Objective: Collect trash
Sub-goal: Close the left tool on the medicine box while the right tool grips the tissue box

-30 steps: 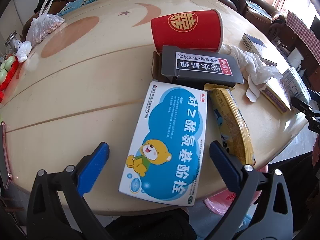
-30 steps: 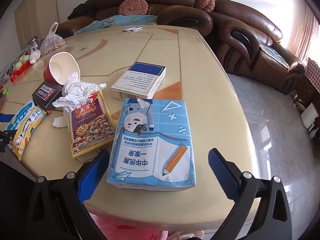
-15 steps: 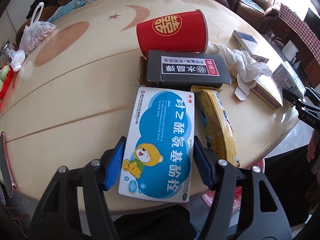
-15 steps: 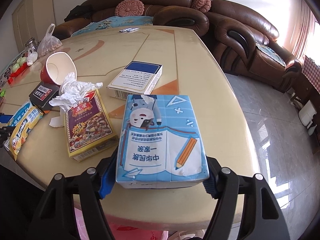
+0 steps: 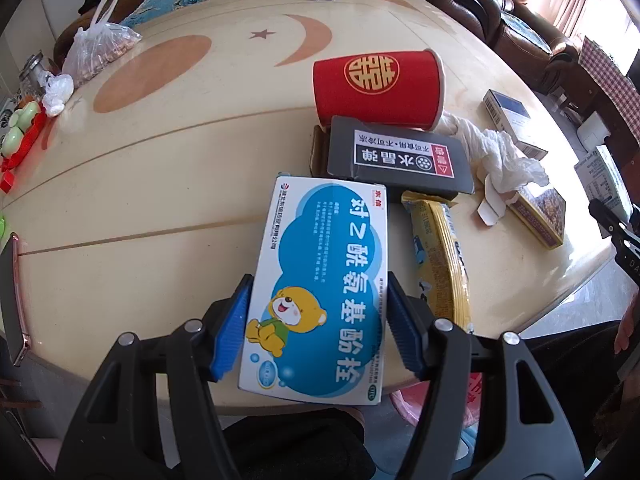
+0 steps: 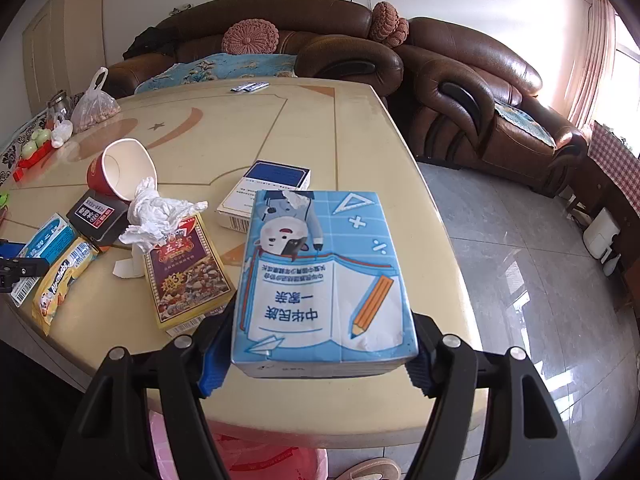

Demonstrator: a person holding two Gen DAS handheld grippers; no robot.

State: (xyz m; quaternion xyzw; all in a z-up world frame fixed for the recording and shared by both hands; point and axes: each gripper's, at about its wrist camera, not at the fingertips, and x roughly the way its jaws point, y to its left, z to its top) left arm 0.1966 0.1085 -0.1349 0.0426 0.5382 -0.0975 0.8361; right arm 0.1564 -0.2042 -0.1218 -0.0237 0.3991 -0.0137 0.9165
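My left gripper (image 5: 318, 326) is shut on a blue-and-white medicine box with a cartoon bear (image 5: 320, 280), at the near table edge. My right gripper (image 6: 320, 350) is shut on a light-blue tissue pack with a pencil drawing (image 6: 320, 276), lifted slightly off the table. On the table lie a tipped red paper cup (image 5: 378, 88), a grey box (image 5: 400, 156), a yellow snack wrapper (image 5: 440, 264), a crumpled white tissue (image 6: 154, 216), a brown-and-yellow box (image 6: 186, 272) and a white-and-blue box (image 6: 264, 194).
The cream table (image 5: 160, 184) carries a plastic bag (image 5: 96, 56) and a red tray with green items (image 5: 16, 144) at the far left. A pink bin with a bag (image 6: 256, 460) stands under the near edge. Brown sofas (image 6: 460, 92) stand behind.
Both grippers went from wide open to shut: the left closed on the medicine box, the right on the tissue pack, which has risen a little.
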